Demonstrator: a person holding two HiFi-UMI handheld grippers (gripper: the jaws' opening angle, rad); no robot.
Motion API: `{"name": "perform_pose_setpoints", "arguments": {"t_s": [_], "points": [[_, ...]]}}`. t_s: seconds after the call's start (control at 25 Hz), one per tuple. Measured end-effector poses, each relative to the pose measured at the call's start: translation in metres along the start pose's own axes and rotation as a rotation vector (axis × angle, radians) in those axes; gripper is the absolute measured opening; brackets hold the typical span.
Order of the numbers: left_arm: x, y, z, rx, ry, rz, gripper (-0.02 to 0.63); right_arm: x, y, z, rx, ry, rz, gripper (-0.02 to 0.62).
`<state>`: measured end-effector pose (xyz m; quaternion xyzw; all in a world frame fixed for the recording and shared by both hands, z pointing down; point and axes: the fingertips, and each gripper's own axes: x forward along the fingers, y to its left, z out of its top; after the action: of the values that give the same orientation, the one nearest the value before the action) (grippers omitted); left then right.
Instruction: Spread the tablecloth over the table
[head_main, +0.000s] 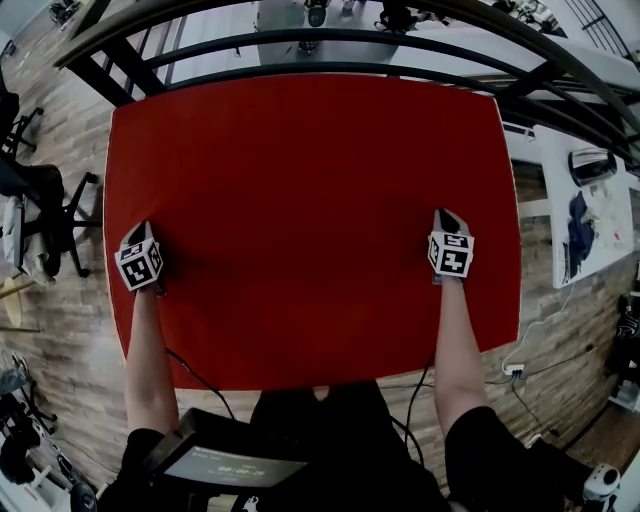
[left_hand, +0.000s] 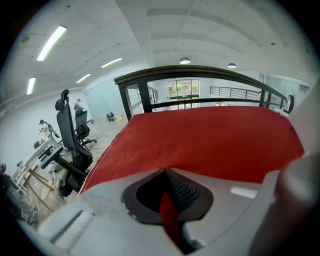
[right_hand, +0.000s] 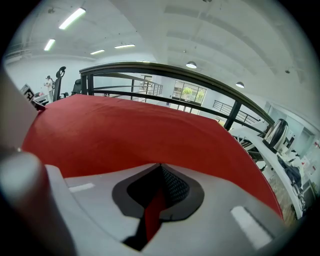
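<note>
The red tablecloth (head_main: 310, 220) lies open as one broad sheet ahead of the person, its far edge close under the dark railing (head_main: 330, 40), its near edge just in front of the person's body; the surface itself is hidden beneath it, so I cannot tell whether the cloth already rests on it or hangs taut just above; wooden floor (head_main: 70, 330) shows past both side edges.

The left hand-held gripper (head_main: 143, 228) is clenched on the cloth right at its left side edge; its own view shows a thin red strip nipped between the closed jaws, with the sheet running away forward and to the right. The right hand-held gripper (head_main: 446, 215) is likewise clamped on a red fold, set a little inward from the right side edge, with cloth showing on both sides of it.

The relation that matters: nearly all of the cloth lies forward of both jaws, and only a short part lies between them and the near edge; its long axis seems to run across, from one grip to the other; neither hand is nearer, as both sit about level with each other.

Both forearms reach forward roughly parallel, well apart, and the tools tip downward toward the cloth; the next move probably calls for lowering both evenly and squaring the edges before letting go.
</note>
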<state>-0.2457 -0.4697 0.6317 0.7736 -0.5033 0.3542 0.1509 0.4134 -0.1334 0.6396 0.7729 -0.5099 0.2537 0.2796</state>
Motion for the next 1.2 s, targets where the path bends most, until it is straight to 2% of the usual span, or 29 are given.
{"name": "perform_pose_setpoints", "arguments": {"t_s": [0.2,0.36,0.52,0.68,0.84,0.96,1.04,1.2], "points": [[-0.01,-0.006,0.004,0.021,-0.035,-0.007,0.008,-0.019,0.0,0.005,0.007,-0.026,-0.034,0.009],[-0.066,-0.045,-0.012,0.052,-0.069,-0.117,0.006,-0.092,0.039,-0.015,0.081,-0.073,0.003,0.009],[-0.132,-0.089,-0.067,0.117,-0.072,-0.223,0.006,-0.155,0.096,-0.073,0.096,-0.013,-0.002,0.009],[-0.17,-0.112,-0.129,0.134,-0.017,-0.276,0.006,-0.184,0.108,-0.131,0.152,0.052,-0.025,0.009],[-0.17,-0.133,-0.147,0.168,0.005,-0.287,0.007,-0.194,0.091,-0.165,0.177,0.095,-0.033,0.009],[-0.169,-0.136,-0.144,0.155,0.004,-0.28,0.007,-0.191,0.086,-0.167,0.204,0.064,-0.036,0.009],[-0.169,-0.143,-0.146,0.158,-0.007,-0.262,0.006,-0.194,0.081,-0.169,0.184,0.049,-0.042,0.009],[-0.167,-0.151,-0.143,0.216,-0.042,-0.24,0.008,-0.201,0.083,-0.171,0.141,0.019,-0.011,0.009]]}}
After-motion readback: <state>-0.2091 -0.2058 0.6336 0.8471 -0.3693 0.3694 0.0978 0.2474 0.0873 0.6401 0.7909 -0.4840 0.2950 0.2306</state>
